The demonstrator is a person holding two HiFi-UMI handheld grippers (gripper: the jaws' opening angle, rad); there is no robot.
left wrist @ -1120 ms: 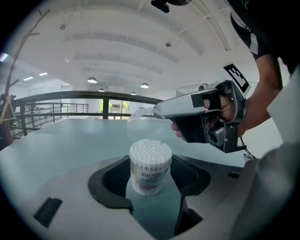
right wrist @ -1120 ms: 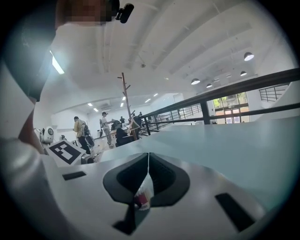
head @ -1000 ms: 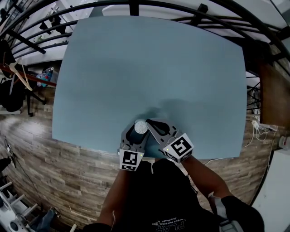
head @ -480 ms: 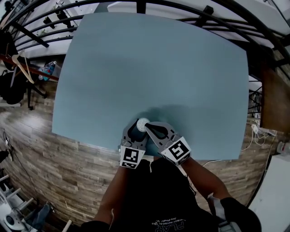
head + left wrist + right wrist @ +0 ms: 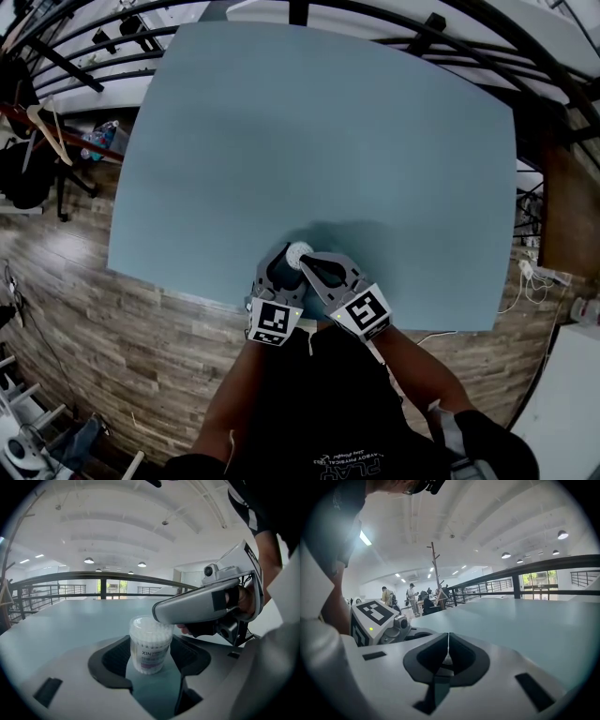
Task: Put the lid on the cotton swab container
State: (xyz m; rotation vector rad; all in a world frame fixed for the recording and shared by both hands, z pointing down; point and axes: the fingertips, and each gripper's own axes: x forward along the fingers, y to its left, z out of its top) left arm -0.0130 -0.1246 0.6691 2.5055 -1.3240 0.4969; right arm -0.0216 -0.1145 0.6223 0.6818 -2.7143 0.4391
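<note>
Between gripping left tongs (image 5: 151,643), swab-packed cotton swab container (image 5: 149,652); right tongs (image 5: 448,637) clenched on its lid (image 5: 150,621).

Clear cotton swab container (image 5: 150,644), upright on blue table (image 5: 70,620), packed with white swabs

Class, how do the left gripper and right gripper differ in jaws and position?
The left gripper holds its jaws wide, clasping the upright cotton swab container by its sides; the right gripper has its jaws closed together. The left gripper flanks the container; the right gripper's tip sits at its top. Both meet over the blue table.
</note>
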